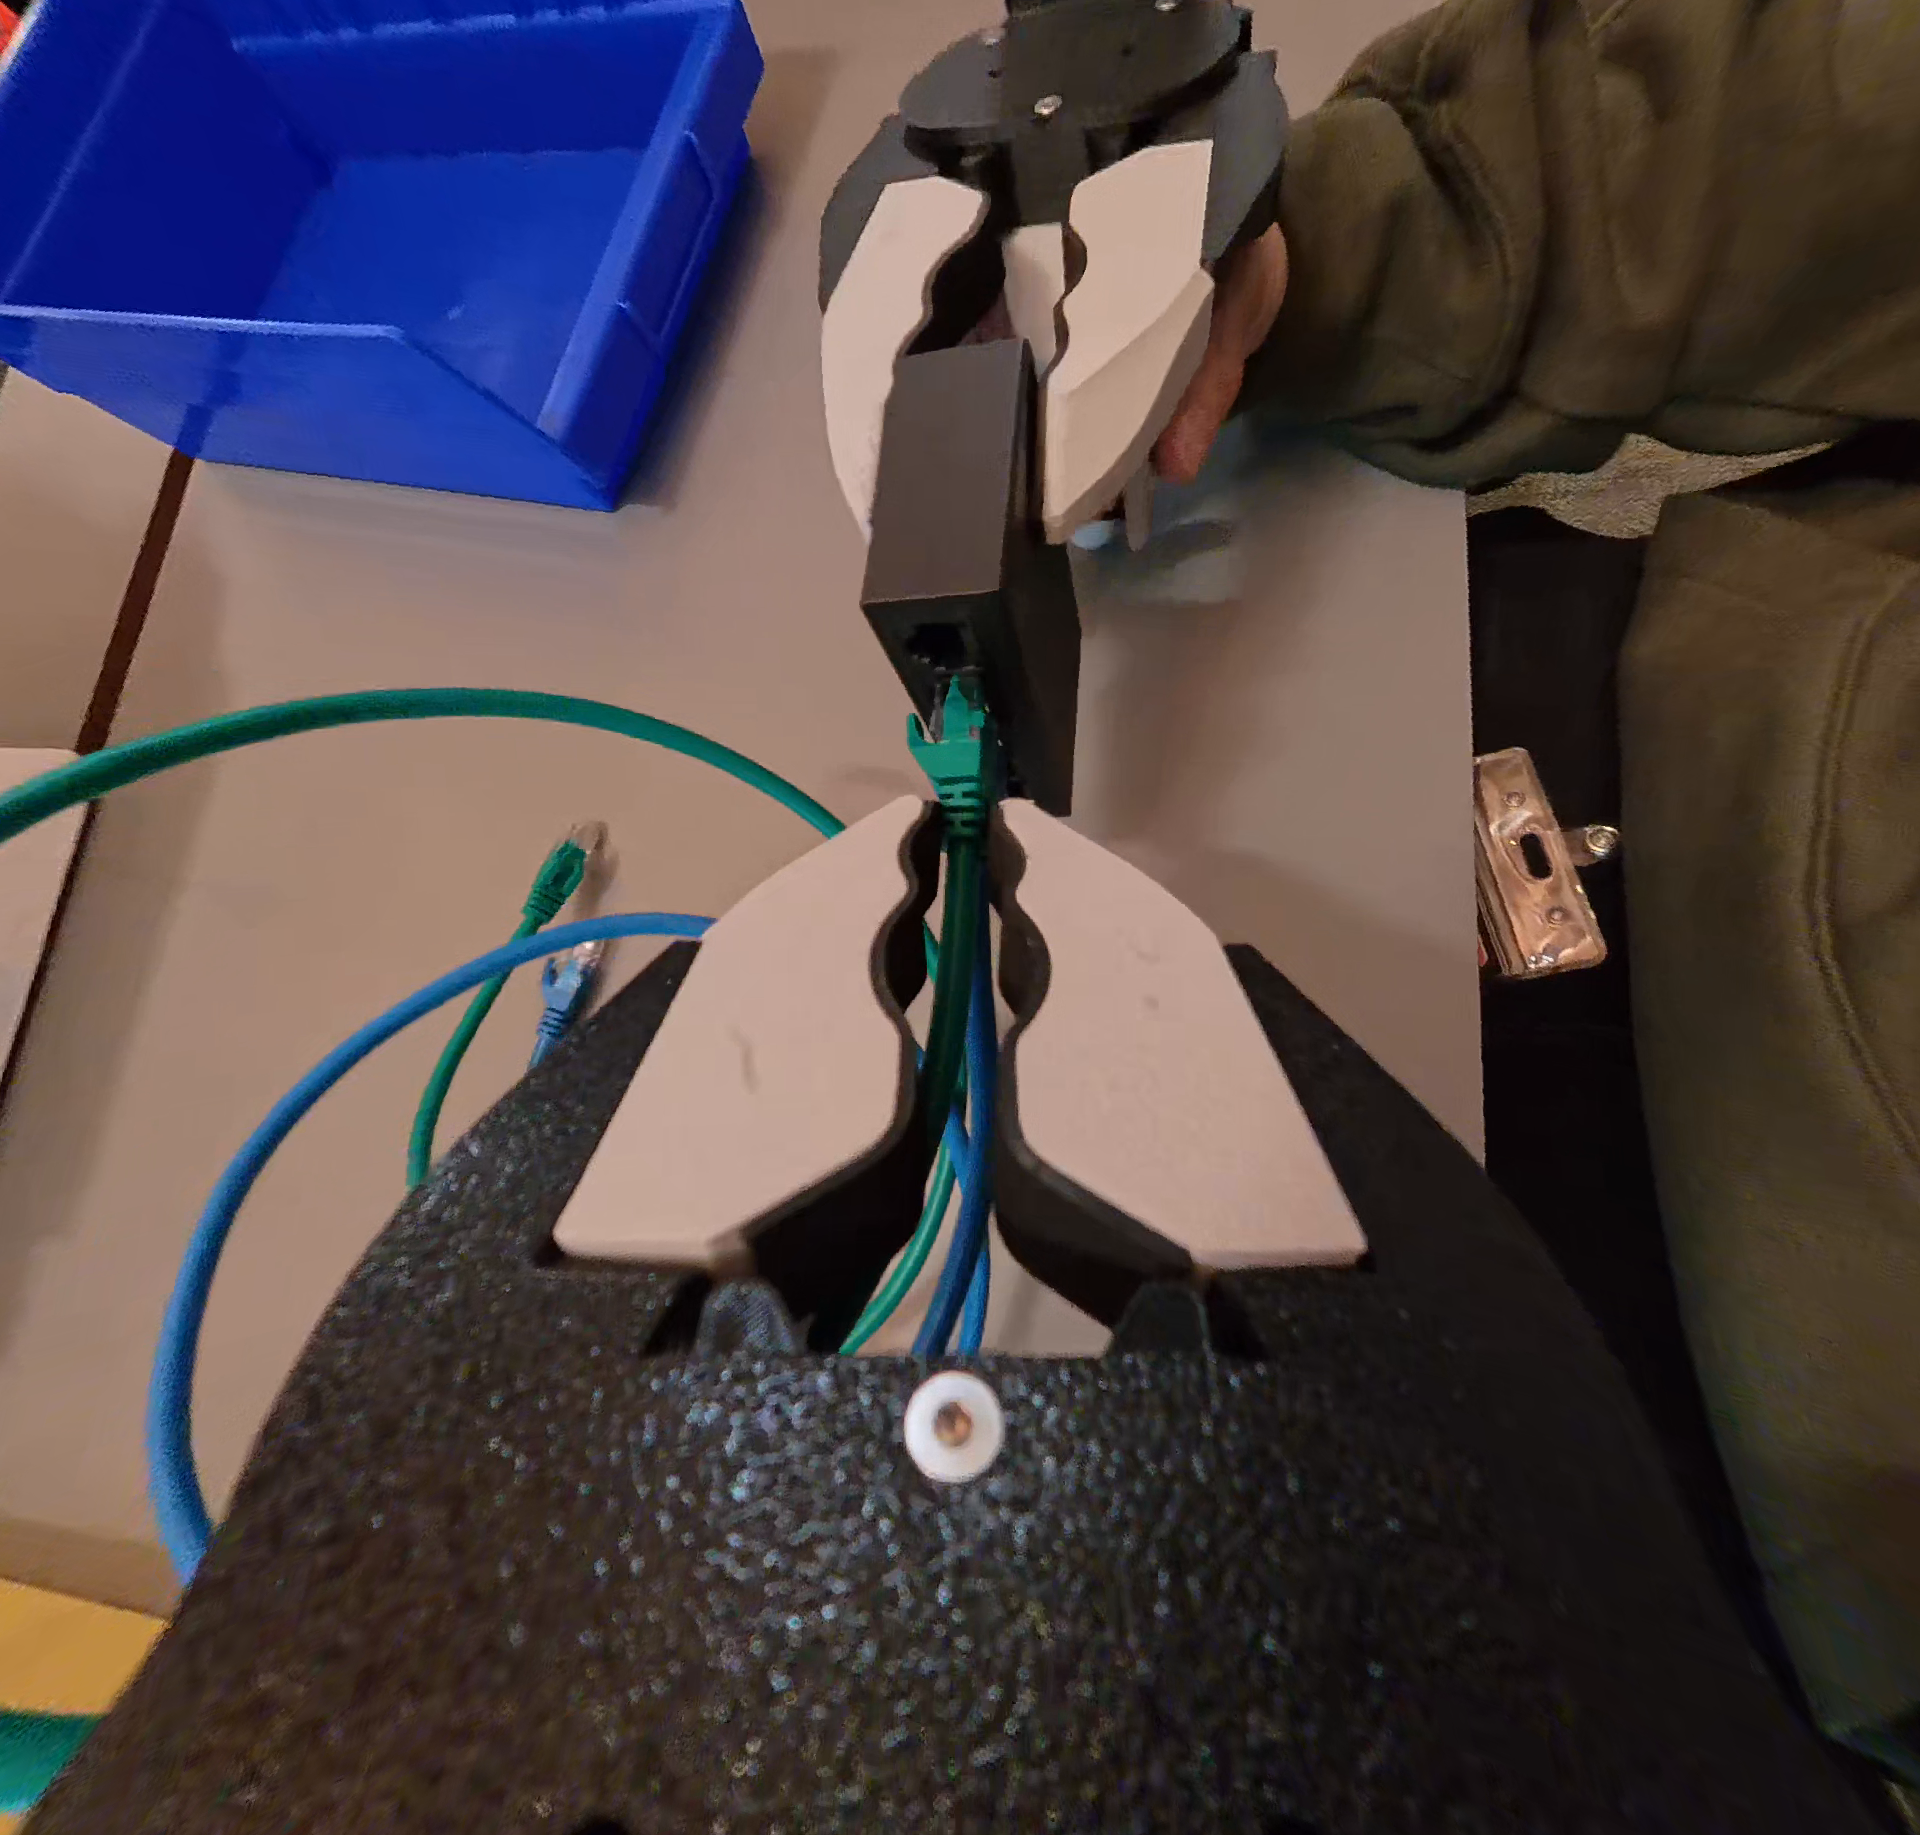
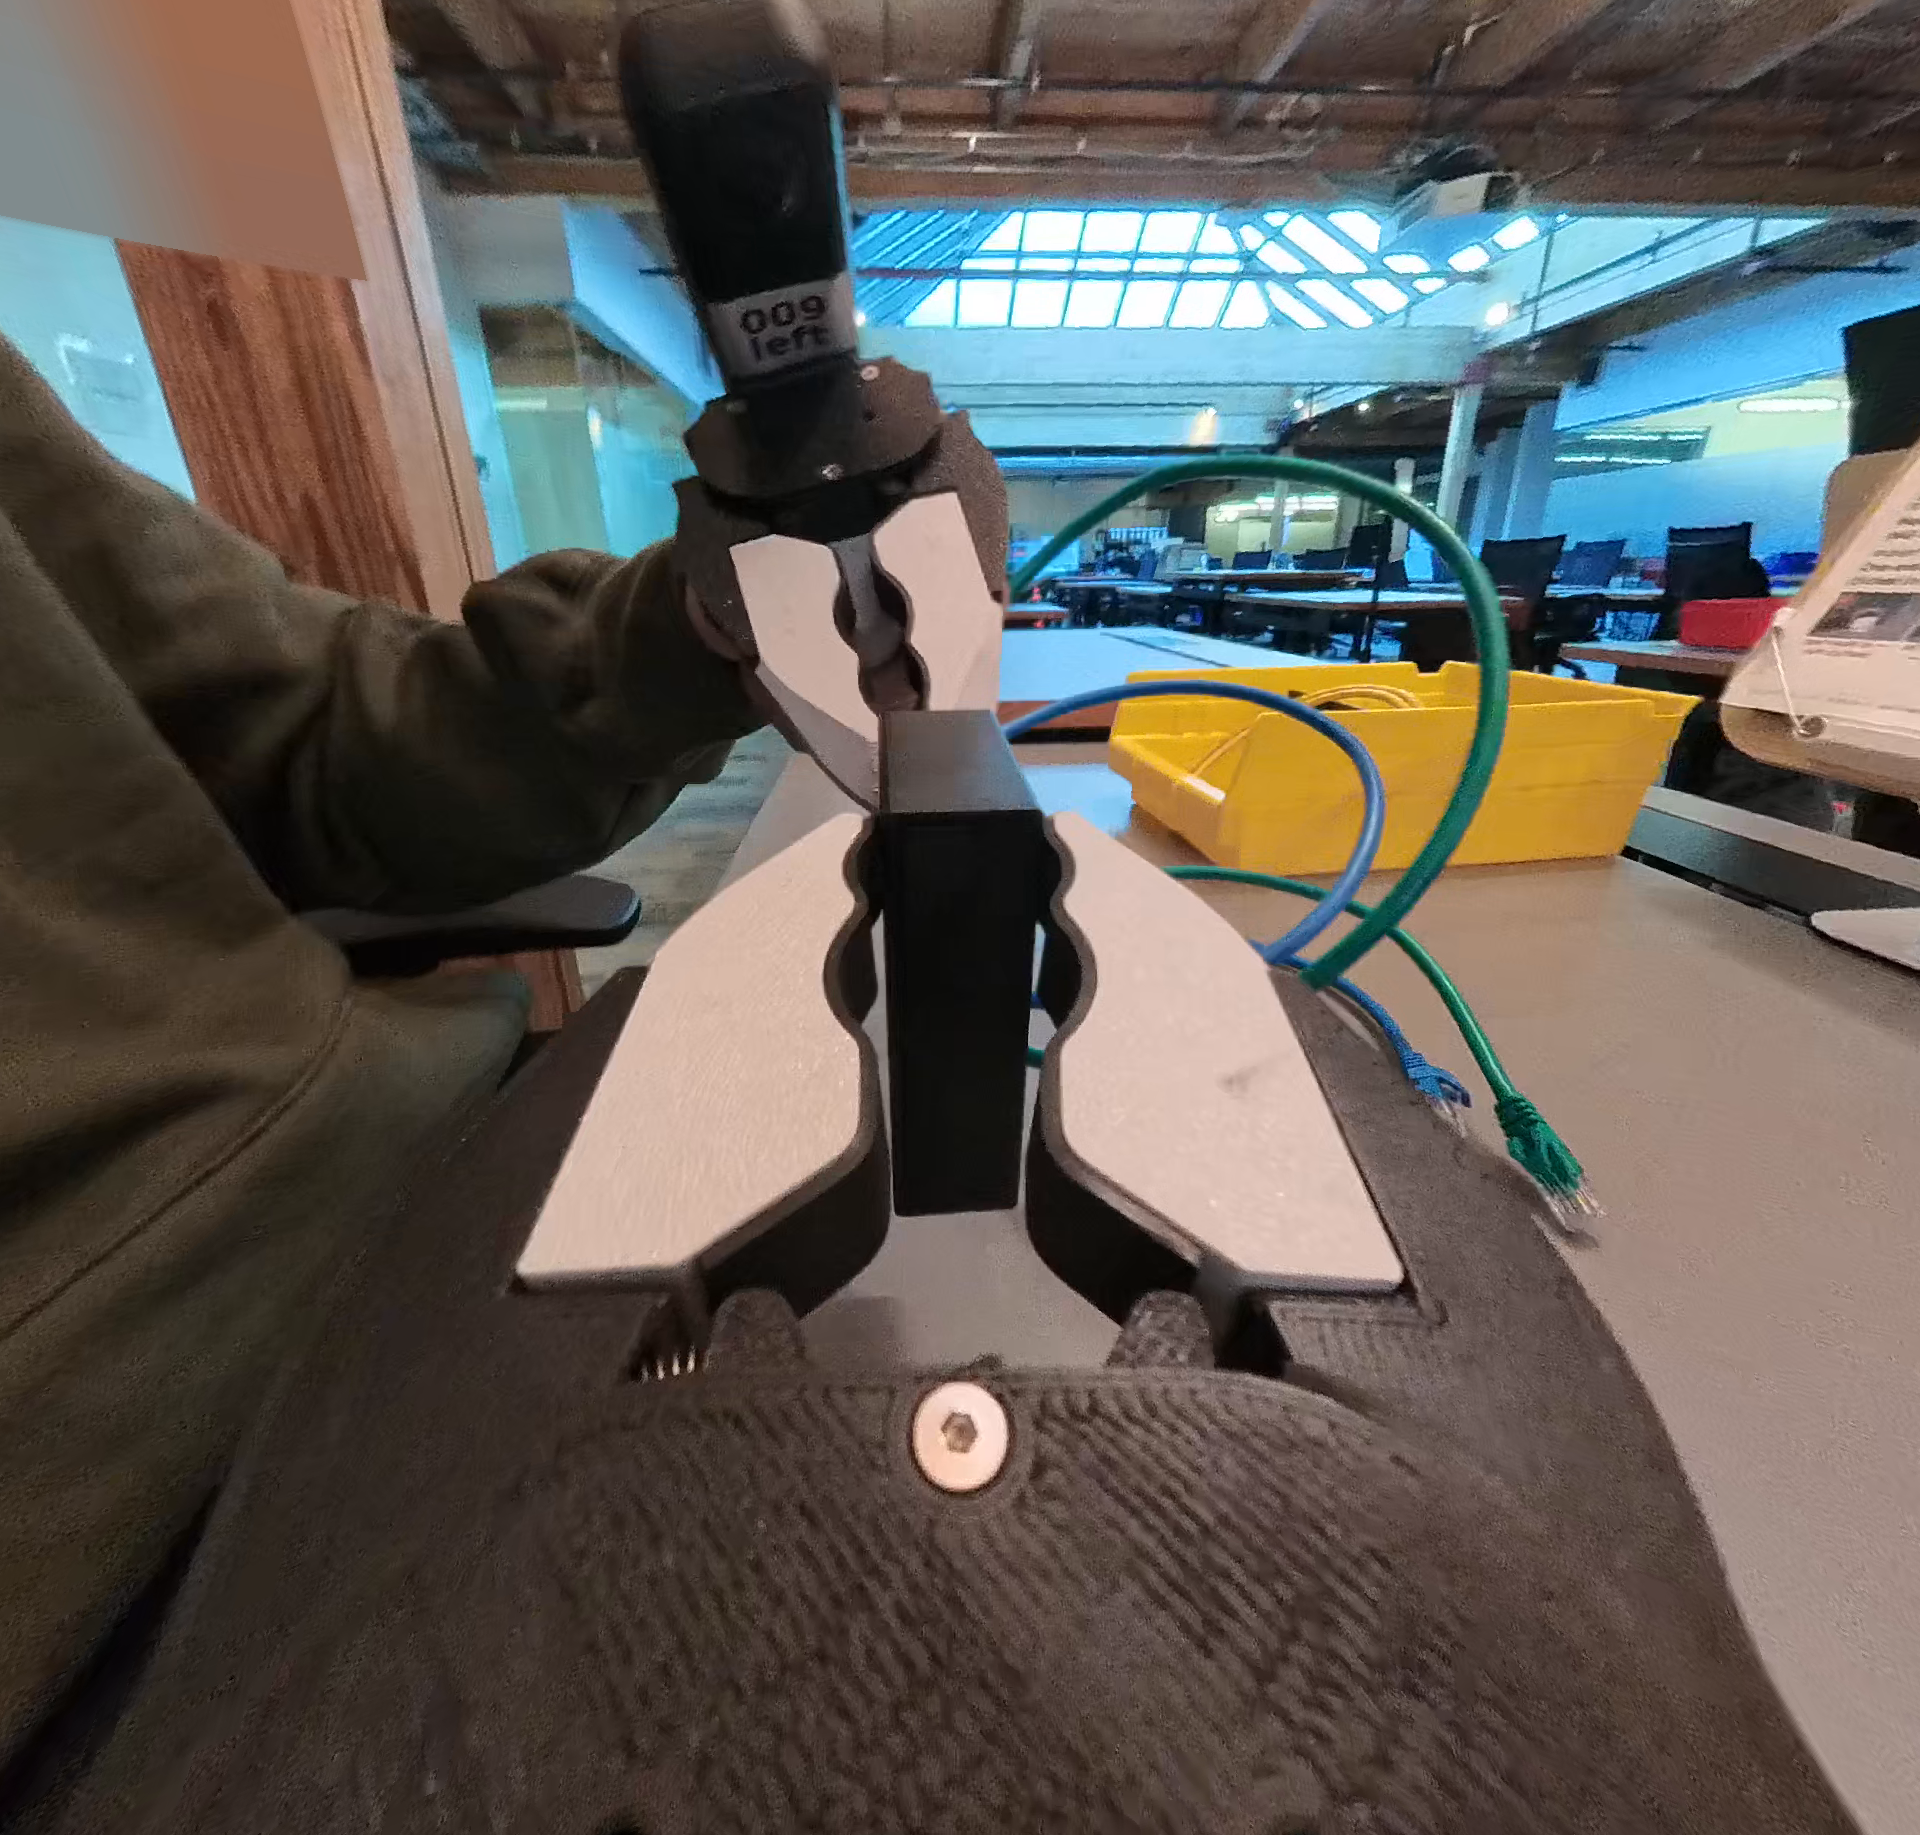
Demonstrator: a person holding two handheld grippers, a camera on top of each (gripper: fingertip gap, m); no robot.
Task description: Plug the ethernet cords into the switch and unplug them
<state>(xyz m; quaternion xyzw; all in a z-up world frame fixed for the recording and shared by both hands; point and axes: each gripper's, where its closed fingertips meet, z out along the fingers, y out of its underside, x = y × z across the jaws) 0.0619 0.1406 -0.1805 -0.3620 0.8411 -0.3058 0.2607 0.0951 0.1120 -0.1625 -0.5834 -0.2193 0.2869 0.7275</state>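
Observation:
My right gripper (image 2: 961,829) is shut on a black box-shaped switch (image 2: 956,954) and holds it above the table. In the left wrist view the switch (image 1: 966,538) faces me with its ports, the right gripper (image 1: 966,523) behind it. My left gripper (image 1: 961,814) is shut on the green ethernet cord (image 1: 956,912) just behind its plug (image 1: 951,746). The plug's tip sits in a lower port, and the port above it is empty. A blue cord (image 1: 977,1110) also runs between my left fingers. The left gripper also shows in the right wrist view (image 2: 894,684).
A loose green plug (image 1: 561,871) and a loose blue plug (image 1: 566,985) lie on the grey table (image 1: 644,590). A blue bin (image 1: 395,206) stands at the far left, a yellow bin (image 2: 1403,767) across the table. A person's sleeve (image 1: 1558,227) is at the right.

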